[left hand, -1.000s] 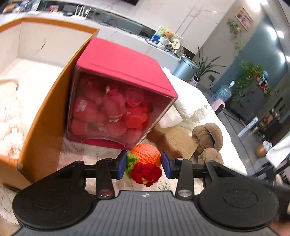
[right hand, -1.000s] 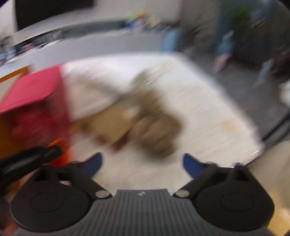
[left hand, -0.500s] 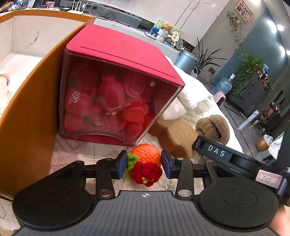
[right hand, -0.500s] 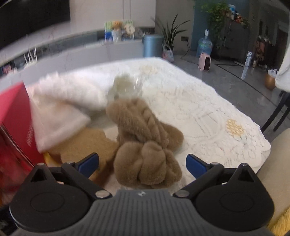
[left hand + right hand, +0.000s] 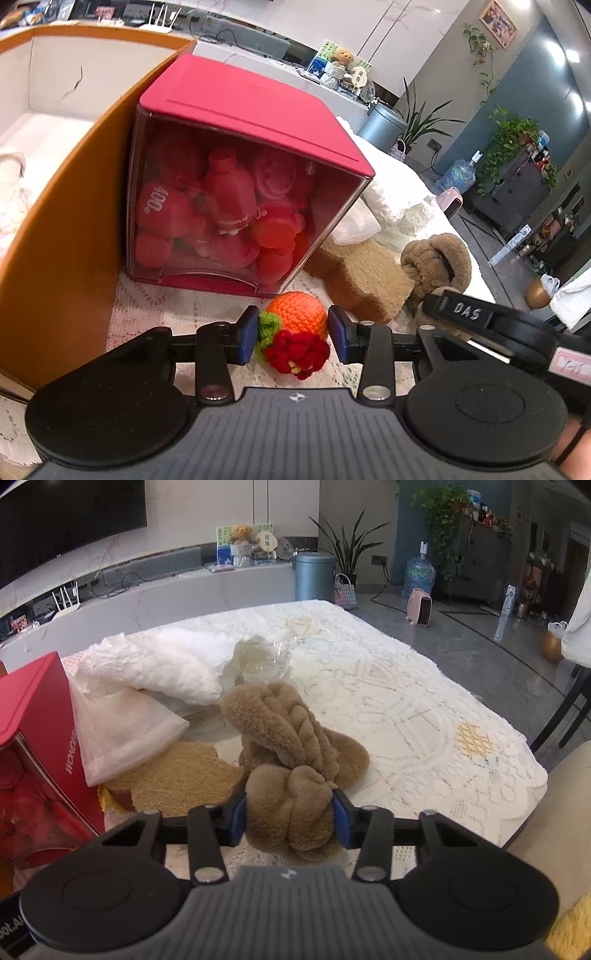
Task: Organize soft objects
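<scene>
A crocheted fruit (image 5: 295,334) is clamped in the left gripper (image 5: 291,334), a brown plush slipper (image 5: 291,812) in the right gripper (image 5: 290,818); a second slipper (image 5: 291,723) and loofah pad (image 5: 177,775) are left unsorted.

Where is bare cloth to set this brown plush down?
Bare tablecloth lies right of the brown plush, out to the table's edge. Left is crowded: loofah pad, white bag, white fleece, red box.
</scene>
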A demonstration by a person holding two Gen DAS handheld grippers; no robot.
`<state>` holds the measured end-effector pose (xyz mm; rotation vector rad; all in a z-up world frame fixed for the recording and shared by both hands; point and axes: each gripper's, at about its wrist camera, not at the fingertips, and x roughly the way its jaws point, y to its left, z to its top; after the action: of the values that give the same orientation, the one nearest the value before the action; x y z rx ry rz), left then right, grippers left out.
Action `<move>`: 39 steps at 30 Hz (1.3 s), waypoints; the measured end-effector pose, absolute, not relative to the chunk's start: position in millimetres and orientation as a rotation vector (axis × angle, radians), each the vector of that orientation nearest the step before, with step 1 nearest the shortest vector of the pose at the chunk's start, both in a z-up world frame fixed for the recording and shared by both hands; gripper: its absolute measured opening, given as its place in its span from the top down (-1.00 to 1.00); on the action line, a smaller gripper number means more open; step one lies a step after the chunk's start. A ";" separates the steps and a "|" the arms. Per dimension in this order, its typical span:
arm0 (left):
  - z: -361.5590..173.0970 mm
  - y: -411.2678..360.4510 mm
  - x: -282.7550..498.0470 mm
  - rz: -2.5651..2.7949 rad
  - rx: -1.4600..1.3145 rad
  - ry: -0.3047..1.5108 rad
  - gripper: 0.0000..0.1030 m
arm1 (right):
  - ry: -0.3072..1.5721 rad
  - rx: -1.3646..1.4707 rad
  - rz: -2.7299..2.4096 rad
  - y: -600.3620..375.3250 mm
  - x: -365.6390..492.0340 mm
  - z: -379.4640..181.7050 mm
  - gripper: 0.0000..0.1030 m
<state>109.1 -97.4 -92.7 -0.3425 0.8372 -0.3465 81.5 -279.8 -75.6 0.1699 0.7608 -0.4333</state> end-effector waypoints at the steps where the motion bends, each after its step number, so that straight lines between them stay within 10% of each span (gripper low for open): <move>1: -90.9 -97.6 108.3 -0.342 -0.338 0.831 0.11 | 0.751 0.174 -0.434 -279.9 79.5 -73.0 0.18; 24: 5.8 -75.2 61.4 -0.316 -0.337 0.556 0.11 | 0.565 0.124 -0.406 -259.8 23.4 -0.3 0.31; 29: 18.8 -58.0 53.8 -0.276 -0.337 0.523 0.11 | 0.672 0.135 -0.349 -254.9 29.5 -10.9 0.28; 32: 20.2 -54.2 54.0 -0.258 -0.321 0.531 0.11 | 0.831 0.047 -0.308 -247.9 40.0 -34.9 -0.32; 39: 14.0 -52.3 60.7 -0.252 -0.337 0.558 0.11 | 0.966 0.032 -0.228 -239.8 49.9 -60.8 -0.11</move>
<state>60.7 -52.3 14.0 -0.3369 0.5581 -0.2525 49.9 -239.8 -60.8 0.0318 0.9657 -0.2277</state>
